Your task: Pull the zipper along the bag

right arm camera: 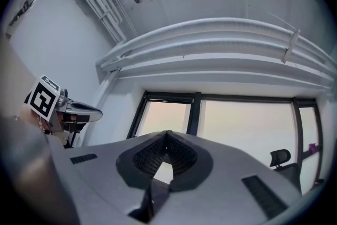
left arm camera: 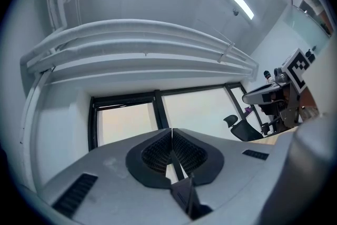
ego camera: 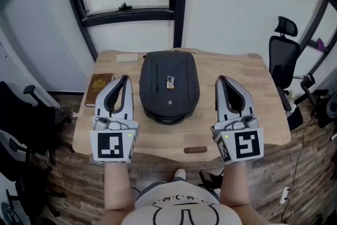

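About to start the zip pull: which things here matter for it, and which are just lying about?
For the job: black backpack, left gripper, right gripper, both shut and empty.
Lying about: brown book, pale card, office chair.

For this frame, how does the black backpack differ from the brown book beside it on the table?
The backpack is black, the book brown with a gold emblem. The backpack is bulky, rounded and much larger; the book is thin and rectangular. The backpack lies mid-table in full view; the book sits near the left edge, partly hidden behind the left gripper. Both lie flat on the wooden table.
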Available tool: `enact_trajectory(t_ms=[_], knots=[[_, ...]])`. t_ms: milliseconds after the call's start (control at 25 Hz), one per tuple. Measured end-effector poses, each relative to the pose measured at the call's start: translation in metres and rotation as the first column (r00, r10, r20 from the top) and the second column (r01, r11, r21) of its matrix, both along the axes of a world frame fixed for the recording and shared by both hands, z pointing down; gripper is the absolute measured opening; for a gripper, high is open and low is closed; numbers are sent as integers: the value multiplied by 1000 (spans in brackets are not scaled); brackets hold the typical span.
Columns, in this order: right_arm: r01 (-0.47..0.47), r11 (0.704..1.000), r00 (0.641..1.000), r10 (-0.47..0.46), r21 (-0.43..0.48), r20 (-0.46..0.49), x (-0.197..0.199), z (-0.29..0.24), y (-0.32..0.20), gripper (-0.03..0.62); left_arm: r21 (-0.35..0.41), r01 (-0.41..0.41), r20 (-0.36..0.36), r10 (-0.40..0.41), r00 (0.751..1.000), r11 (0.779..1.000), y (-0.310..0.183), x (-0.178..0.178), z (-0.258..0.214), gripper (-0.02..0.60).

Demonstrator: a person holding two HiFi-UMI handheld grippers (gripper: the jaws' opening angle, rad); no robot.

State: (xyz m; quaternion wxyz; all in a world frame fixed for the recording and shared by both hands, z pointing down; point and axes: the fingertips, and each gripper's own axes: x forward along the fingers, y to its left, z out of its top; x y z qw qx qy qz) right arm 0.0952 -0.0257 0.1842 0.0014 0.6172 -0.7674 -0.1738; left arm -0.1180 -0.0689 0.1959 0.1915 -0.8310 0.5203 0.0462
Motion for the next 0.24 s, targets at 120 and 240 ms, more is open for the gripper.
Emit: enact_trajectory(t_ms=[120, 240], knots=[[3, 1000, 1000, -3, 7, -2, -3, -1, 1, 52, 6, 1, -4, -1, 1000, 1000, 0, -2, -1, 17], [3, 1000, 1000, -3, 15, -5, -5, -3, 2, 52, 12, 5, -12, -5, 1000, 1000, 2, -4, -1, 17]])
